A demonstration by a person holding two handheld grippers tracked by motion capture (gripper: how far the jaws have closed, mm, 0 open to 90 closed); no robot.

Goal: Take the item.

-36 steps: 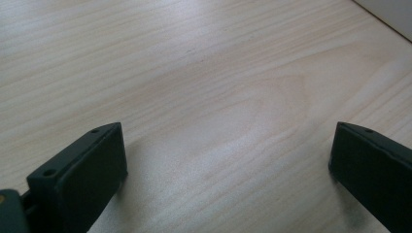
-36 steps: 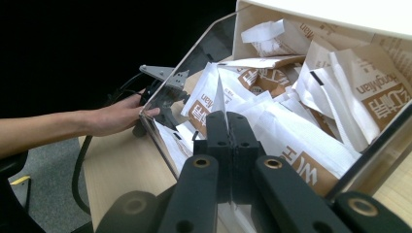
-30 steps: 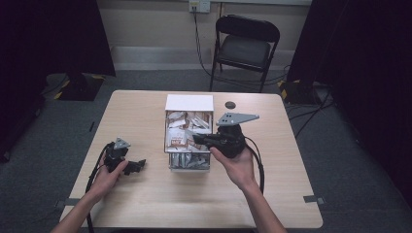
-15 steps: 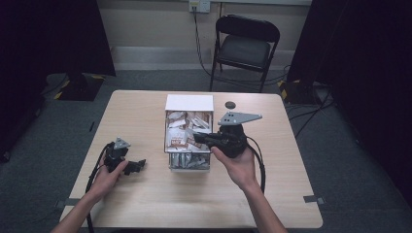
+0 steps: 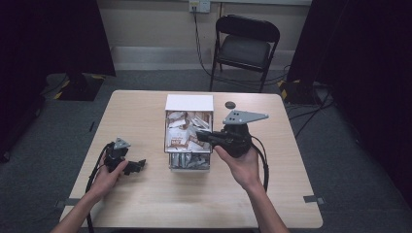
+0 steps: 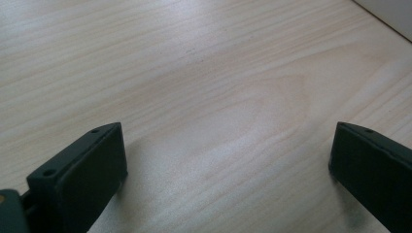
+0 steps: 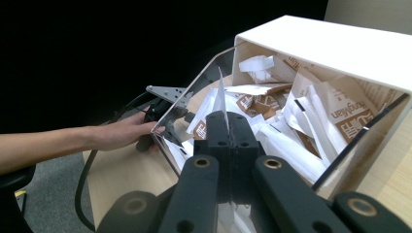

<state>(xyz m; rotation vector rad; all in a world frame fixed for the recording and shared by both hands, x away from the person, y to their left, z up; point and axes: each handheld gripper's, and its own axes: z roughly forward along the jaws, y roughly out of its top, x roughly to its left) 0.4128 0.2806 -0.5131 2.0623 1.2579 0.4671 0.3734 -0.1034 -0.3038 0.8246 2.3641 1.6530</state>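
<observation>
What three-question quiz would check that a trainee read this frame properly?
1. True or false: the left gripper holds a packet.
2. What is pinched between the right gripper's jaws?
3. Where does the small black disc lie: A, inside the box; B, on the table beside the box?

Key: 1 false, its jaws stand open over bare wood. 2 a thin white sachet, lifted from the box. 3 B.

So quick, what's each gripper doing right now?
Left gripper: open, holding nothing, low over the table.
Right gripper: closed on a white packet over the box.
</observation>
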